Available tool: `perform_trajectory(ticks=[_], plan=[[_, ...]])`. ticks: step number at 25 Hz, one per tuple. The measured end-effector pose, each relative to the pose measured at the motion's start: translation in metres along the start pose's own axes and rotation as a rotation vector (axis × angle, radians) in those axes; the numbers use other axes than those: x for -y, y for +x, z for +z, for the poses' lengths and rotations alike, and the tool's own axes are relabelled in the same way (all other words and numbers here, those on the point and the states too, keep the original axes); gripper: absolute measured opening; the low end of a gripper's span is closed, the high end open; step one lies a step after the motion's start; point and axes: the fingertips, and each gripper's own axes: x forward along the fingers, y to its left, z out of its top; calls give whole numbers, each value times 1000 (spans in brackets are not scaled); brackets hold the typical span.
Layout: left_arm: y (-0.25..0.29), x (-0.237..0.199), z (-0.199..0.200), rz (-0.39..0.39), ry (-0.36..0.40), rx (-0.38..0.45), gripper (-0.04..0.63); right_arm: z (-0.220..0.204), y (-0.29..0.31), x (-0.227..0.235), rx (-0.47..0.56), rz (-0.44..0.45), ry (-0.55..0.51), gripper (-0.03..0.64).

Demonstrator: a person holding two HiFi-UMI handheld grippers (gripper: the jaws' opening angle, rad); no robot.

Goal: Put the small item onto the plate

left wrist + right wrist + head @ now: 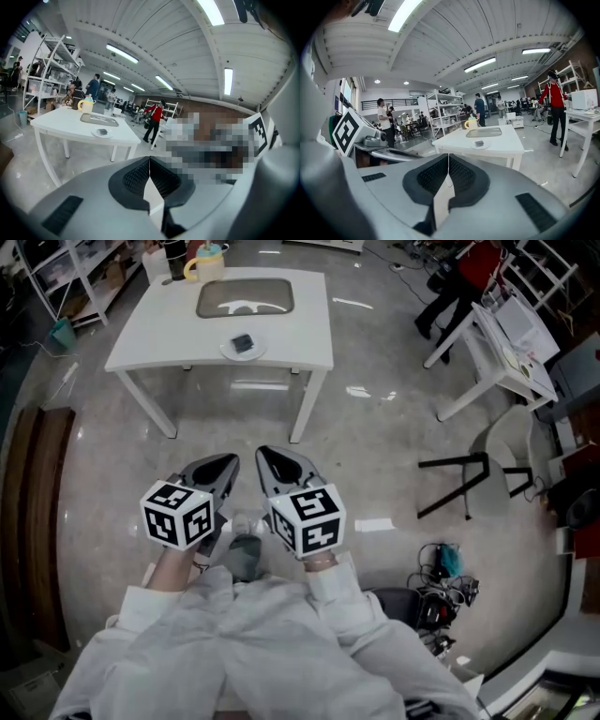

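Observation:
A small dark flat item (243, 342) lies on a white plate (246, 352) near the front edge of a white table (159, 334), well ahead of me. My left gripper (230, 461) and right gripper (262, 453) are held side by side over the floor, short of the table, both shut with nothing between the jaws. In the left gripper view the shut left gripper (149, 161) points toward the table, with the plate (101, 133) far off. The right gripper view shows the shut right gripper (448, 159) aimed at the plate (480, 145) with the item (479, 143) on it.
A grey tray (245, 298) and a yellow jug (206, 263) stand farther back on the table. Shelving (75, 277) is at the far left, another white desk (497, 343) and a stool (487, 474) at the right, cables (441, 587) on the floor. A person in red (555, 101) stands beyond.

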Motion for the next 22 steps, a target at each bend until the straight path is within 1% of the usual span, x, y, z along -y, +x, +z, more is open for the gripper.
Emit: perform_trajectory(ticks=[2,5,8,12,16,19,22], plan=[[12,-20,18,-3,7,-4,11,15,24,8,3,-11,0,17],[30,-48,42,-30,26,-18,11,36,60,18,15,-23,1,17],[44,-76,66,-49,49,-17,11,56,96,24,26,-13,1,17],[61,-110,92,-70,56,-16,11,75,133,36,38,-35,-2,17],[78,-131,98,-86,49,-36,11,79,153,46,29,-56,18,17],[88,-143,99,-97,49,-60,11,82,167,47,20,-50,31,17],[95,-155,104,-90,48,-57,11,84,183,50,14,-44,20,17]])
